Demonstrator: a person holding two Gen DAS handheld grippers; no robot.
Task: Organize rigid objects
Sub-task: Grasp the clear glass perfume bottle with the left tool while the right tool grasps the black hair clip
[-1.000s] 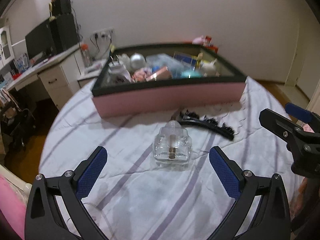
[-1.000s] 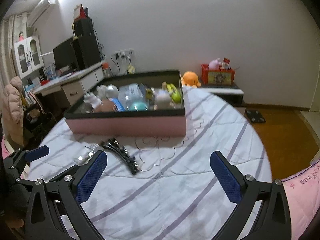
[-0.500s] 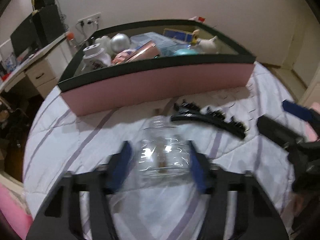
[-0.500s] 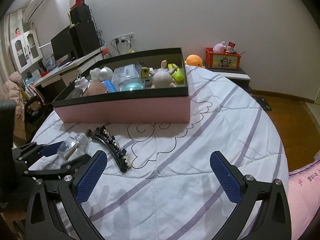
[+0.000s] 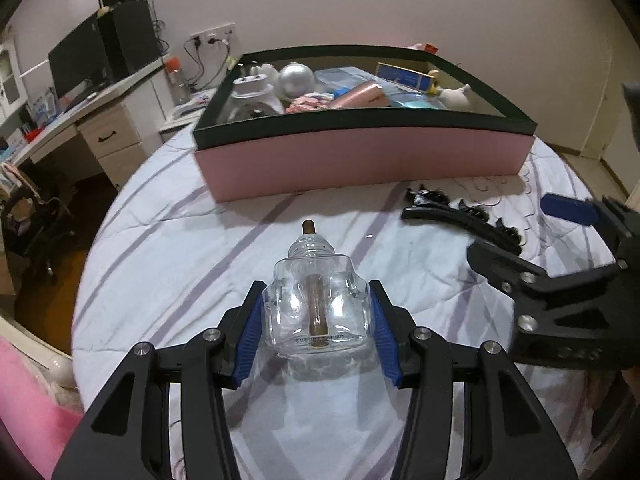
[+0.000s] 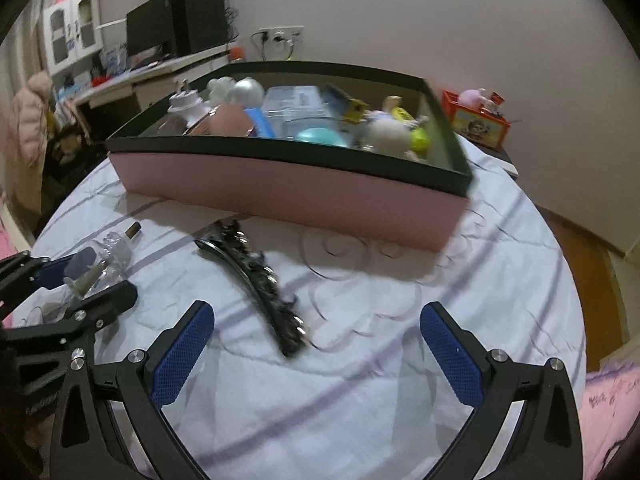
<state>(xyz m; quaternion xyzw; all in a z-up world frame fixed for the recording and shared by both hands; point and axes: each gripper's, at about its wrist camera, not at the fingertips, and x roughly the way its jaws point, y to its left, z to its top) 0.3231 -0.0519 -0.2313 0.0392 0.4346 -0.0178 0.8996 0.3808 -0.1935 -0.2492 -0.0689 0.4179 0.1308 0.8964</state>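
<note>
Where the left wrist view begins, the left tool (image 5: 316, 320) is clenched on a clear glass bottle (image 5: 318, 304), its blue pads pressed to both sides; the bottle lies on the striped bedsheet (image 5: 180, 264) with its neck pointing away. A band of print near the bottle's base is too small to read. The right tool (image 6: 316, 344) stands released, nothing between its fingers, just before a black hair clip (image 6: 260, 280) on the sheet. Farther off sits the pink box (image 5: 360, 156) with a black rim, crowded with toys and containers; its near wall hides their lower parts, and no label there is legible.
</note>
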